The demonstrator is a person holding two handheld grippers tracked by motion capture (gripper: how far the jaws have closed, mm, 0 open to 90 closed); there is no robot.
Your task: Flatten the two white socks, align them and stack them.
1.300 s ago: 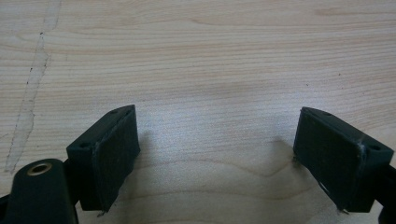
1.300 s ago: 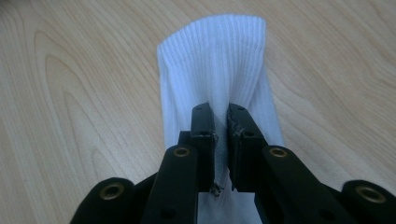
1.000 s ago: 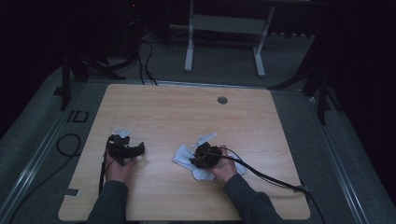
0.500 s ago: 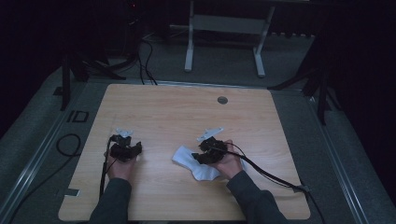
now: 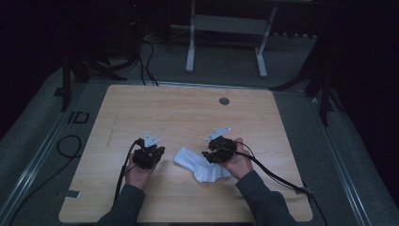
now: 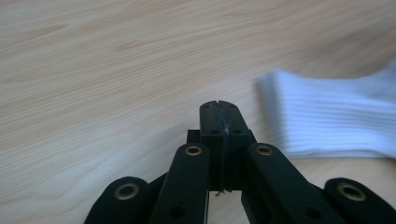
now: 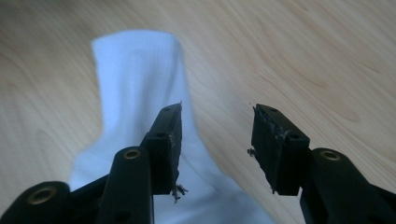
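White sock (image 5: 200,165) lies flat on the wooden table (image 5: 179,113), near its front edge, between the two grippers. Left gripper (image 5: 148,155), just left of the sock: jaws pressed together, holding nothing; the sock's ribbed cuff (image 6: 327,121) appears blurred to one side of them. Right gripper (image 5: 215,151), at the sock's right edge: jaws wide apart above it, one over the fabric (image 7: 140,93), the other over bare wood. A round grommet (image 5: 224,100) sits well beyond the sock. Metal stand legs (image 5: 226,42) and cables (image 5: 141,56) lie past the table in darkness, hard to make out. The right hand (image 5: 237,162) covers part of the sock's foot.
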